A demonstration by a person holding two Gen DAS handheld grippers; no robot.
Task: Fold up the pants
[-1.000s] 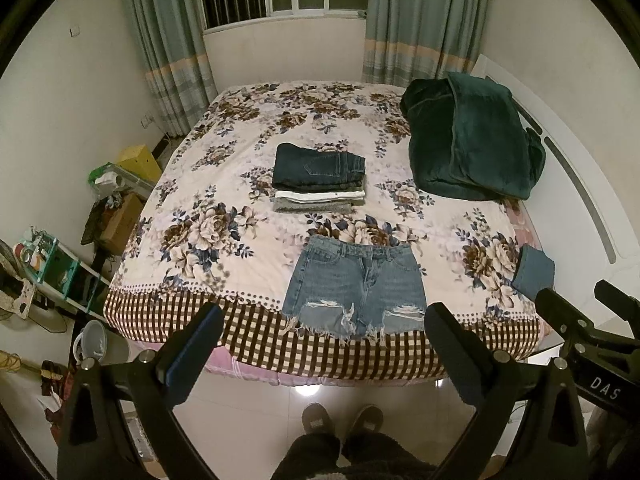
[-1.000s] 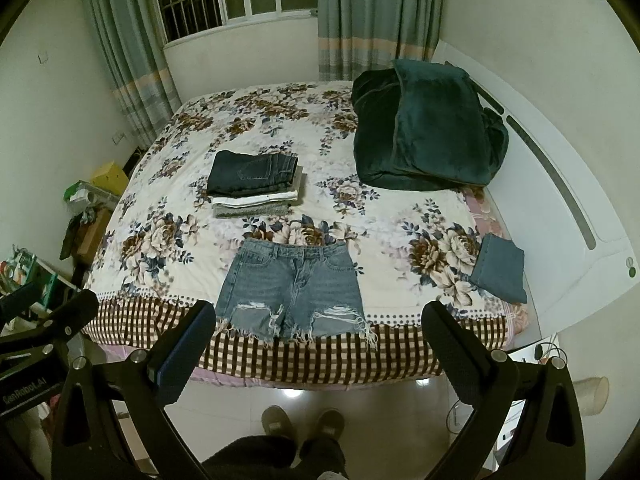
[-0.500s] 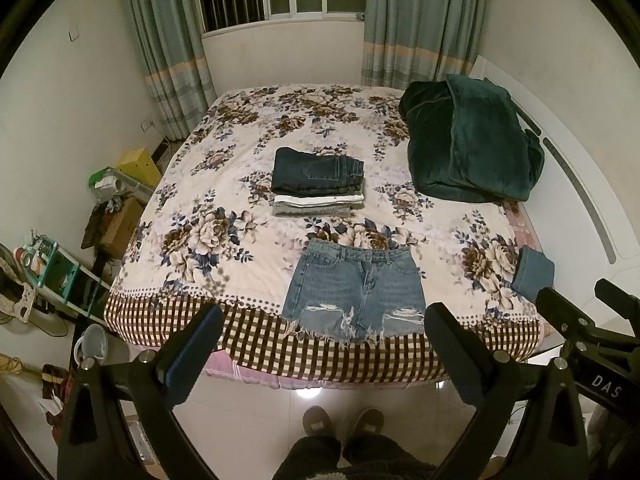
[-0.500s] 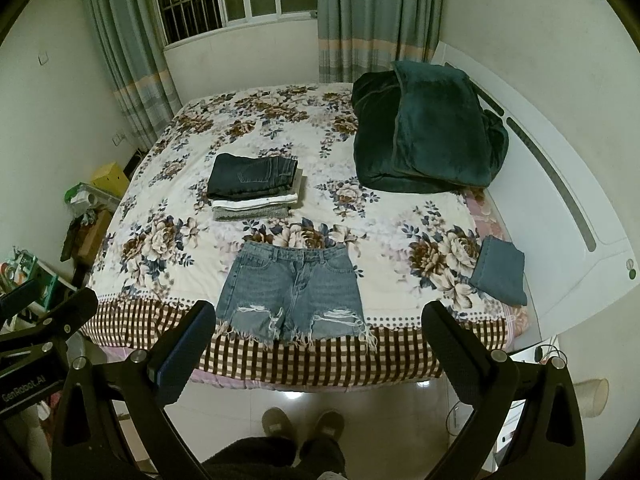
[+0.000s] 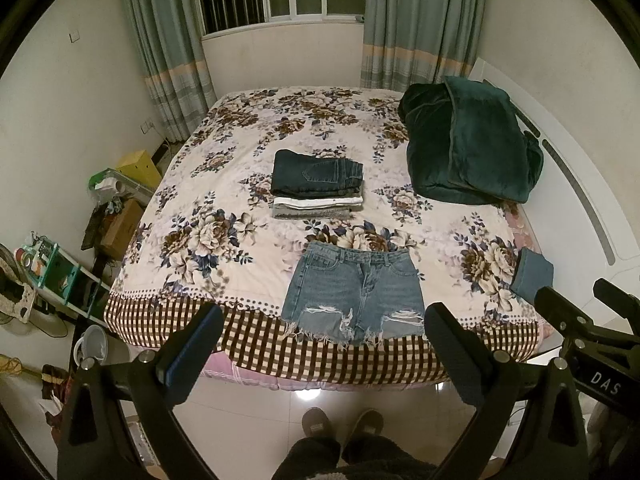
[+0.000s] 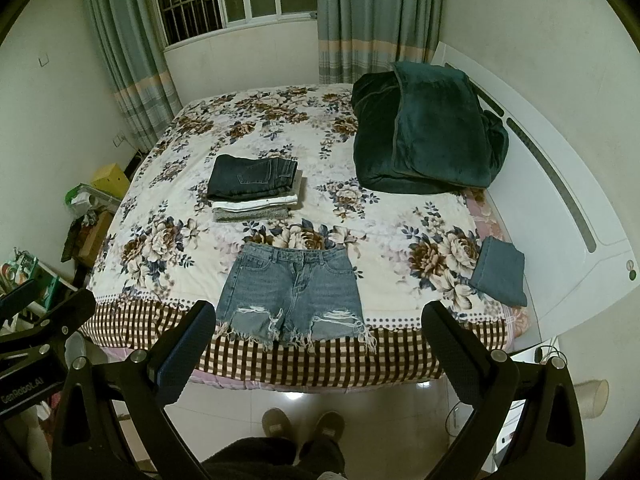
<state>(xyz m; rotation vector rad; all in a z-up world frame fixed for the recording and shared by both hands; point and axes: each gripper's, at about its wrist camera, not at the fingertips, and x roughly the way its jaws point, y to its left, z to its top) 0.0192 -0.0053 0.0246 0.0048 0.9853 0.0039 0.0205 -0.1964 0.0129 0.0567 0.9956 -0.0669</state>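
Observation:
Light blue denim shorts (image 5: 354, 292) with frayed hems lie flat, waistband away from me, at the near edge of the floral bed (image 5: 224, 208); they also show in the right wrist view (image 6: 292, 292). Behind them sits a stack of folded pants (image 5: 318, 188), dark jeans on top, also in the right wrist view (image 6: 254, 188). My left gripper (image 5: 320, 340) is open and empty, held above the floor short of the bed. My right gripper (image 6: 316, 340) is open and empty alongside it.
A dark green blanket (image 5: 468, 148) is heaped at the bed's far right. A small folded denim piece (image 6: 500, 272) lies at the right edge by the white headboard (image 6: 560, 208). Boxes and clutter (image 5: 116, 216) stand left of the bed. My slippered feet (image 5: 344, 424) are on the tiled floor.
Both grippers have drawn back slightly and tilted up, so the bed sits a little lower and the window shows more. Nothing on the bed has moved.

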